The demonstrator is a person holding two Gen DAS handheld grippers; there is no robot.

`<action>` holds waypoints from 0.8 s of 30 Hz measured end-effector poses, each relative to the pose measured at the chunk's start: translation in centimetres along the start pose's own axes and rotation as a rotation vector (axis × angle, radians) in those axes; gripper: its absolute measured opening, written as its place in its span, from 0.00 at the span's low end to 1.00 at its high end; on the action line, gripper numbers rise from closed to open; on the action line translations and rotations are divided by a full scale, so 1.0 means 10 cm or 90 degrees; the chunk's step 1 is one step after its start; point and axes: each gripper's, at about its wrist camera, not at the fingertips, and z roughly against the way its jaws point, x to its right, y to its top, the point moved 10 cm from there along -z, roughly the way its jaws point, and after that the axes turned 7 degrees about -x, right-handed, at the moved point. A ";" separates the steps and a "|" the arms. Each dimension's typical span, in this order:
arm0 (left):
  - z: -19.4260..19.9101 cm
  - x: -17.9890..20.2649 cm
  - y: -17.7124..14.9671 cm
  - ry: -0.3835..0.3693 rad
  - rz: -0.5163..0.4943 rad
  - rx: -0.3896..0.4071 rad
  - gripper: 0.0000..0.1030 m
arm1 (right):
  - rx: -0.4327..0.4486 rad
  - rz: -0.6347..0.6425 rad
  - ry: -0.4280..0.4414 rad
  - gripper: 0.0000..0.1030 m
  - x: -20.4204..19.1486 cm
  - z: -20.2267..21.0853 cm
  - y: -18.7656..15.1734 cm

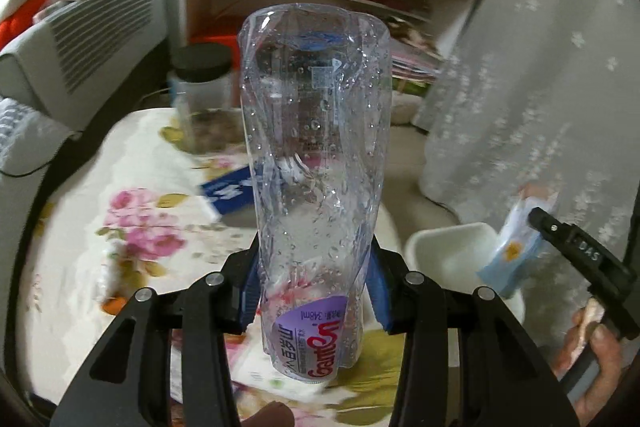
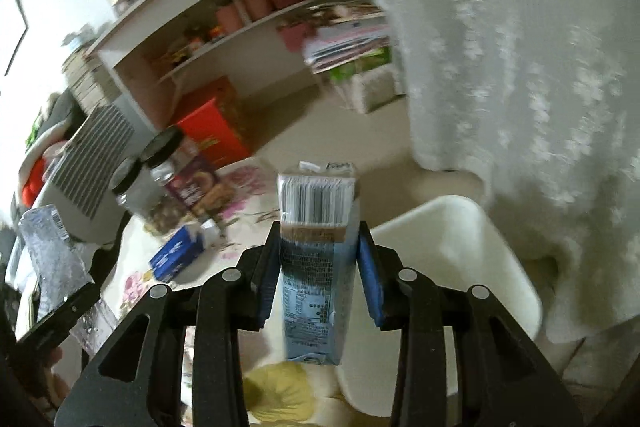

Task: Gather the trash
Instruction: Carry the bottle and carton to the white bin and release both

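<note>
Jaws of your left gripper (image 1: 316, 291) pinch a crumpled clear plastic bottle (image 1: 316, 155) low on its body, just above the purple label, so most of it sticks up and away from you, where it will likely fall clear once the grip lets go. Your right gripper (image 2: 318, 271) has a light-blue drink carton (image 2: 316, 259) standing between its jaws; the left pad lies against the carton, but a thin gap seems to show at the right pad, so you cannot count that as a firm pinch, and it may already be slipping free. Both pieces of trash are up off the flowered table (image 1: 132, 163), and the carton hangs next to the white bin (image 2: 452, 259), which sits just beyond the table's edge beside the curtain (image 2: 520, 67); that looks like the drop point. A blue box (image 2: 178, 255) and black-lidded jars (image 2: 160, 171) stay on the table. Much is hard to read: motion blurs the table, the bottle hides what lies behind it, and the bin's floor is washed out, so you cannot tell what is already in it.
</note>
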 end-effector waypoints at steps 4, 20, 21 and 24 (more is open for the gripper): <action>-0.07 0.43 -0.02 -0.018 -0.026 -0.007 0.43 | 0.034 -0.038 -0.020 0.68 0.32 0.19 0.07; -0.51 1.81 -0.35 -0.082 -0.117 -0.082 0.43 | 0.101 -0.204 -0.058 0.92 1.51 0.67 0.23; -0.55 1.90 -0.37 -0.086 -0.121 -0.088 0.43 | 0.102 -0.212 -0.060 0.92 1.57 0.69 0.22; -0.68 2.20 -0.41 -0.095 -0.140 -0.104 0.43 | 0.104 -0.228 -0.063 0.92 1.72 0.73 0.21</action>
